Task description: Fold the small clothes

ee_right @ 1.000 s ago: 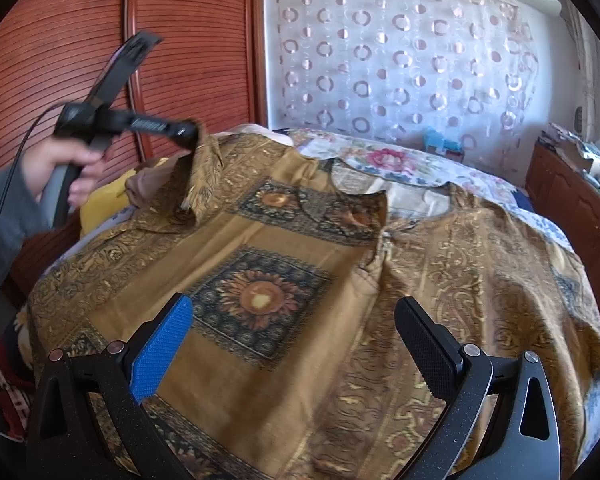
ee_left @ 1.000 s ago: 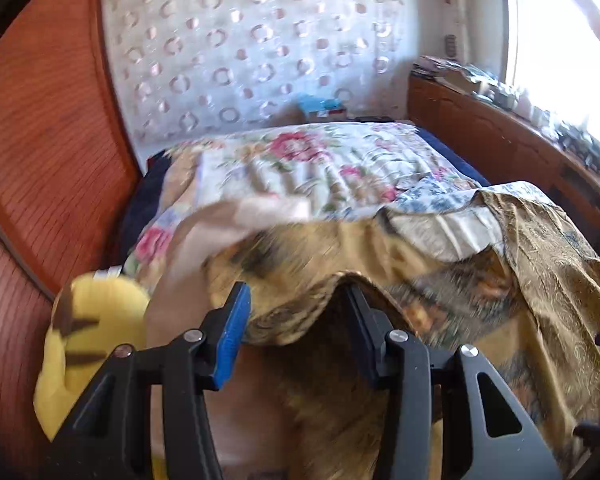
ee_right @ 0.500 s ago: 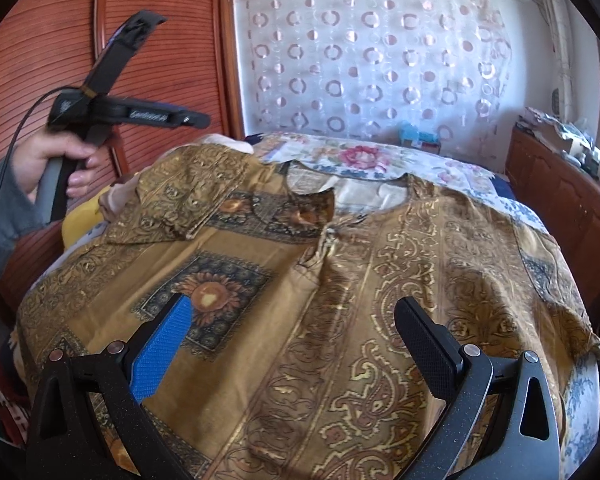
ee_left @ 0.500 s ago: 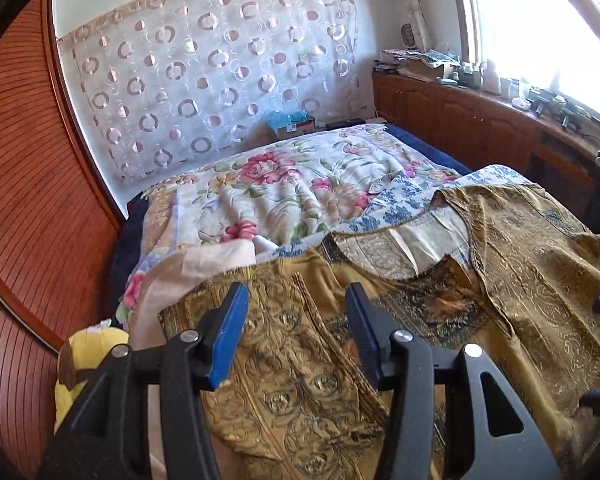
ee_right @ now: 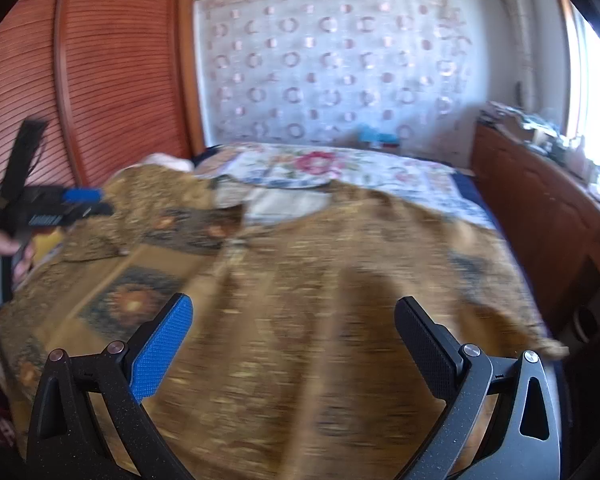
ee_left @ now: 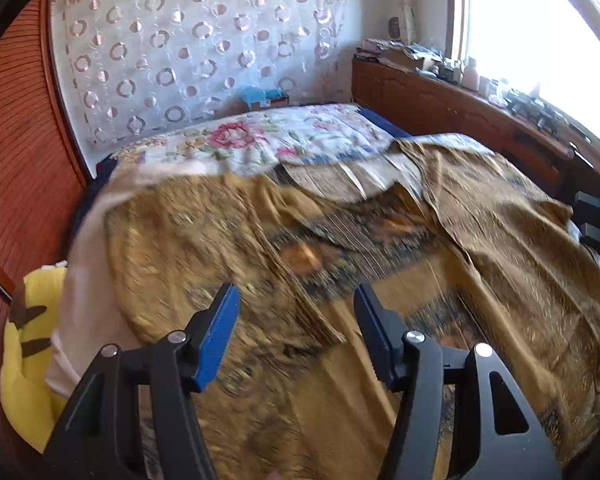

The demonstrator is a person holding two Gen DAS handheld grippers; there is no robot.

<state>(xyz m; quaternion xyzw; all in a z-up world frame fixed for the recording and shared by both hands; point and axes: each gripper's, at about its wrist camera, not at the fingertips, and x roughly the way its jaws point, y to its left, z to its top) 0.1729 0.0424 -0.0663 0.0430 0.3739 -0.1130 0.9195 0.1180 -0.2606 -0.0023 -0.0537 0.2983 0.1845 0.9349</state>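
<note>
A golden-brown patterned shirt (ee_left: 480, 264) lies spread face up on the bed, collar toward the far end; it also fills the right wrist view (ee_right: 300, 288). Its left sleeve (ee_left: 296, 288) lies folded inward across the chest. My left gripper (ee_left: 296, 312) is open and empty just above that folded sleeve; it shows at the left of the right wrist view (ee_right: 86, 202). My right gripper (ee_right: 292, 332) is open and empty over the shirt's lower part. Both views are motion-blurred.
A floral quilt (ee_left: 260, 140) covers the far half of the bed. A yellow plush (ee_left: 24, 340) and a pink cloth (ee_left: 84, 264) lie at the left edge by the red wooden wardrobe (ee_right: 112, 80). A wooden cabinet (ee_left: 460, 112) runs under the window on the right.
The left gripper let go of the shirt's sleeve a second ago, leaving it folded over the chest, and has since dropped lower over it. The right gripper has shifted slightly above the shirt.
</note>
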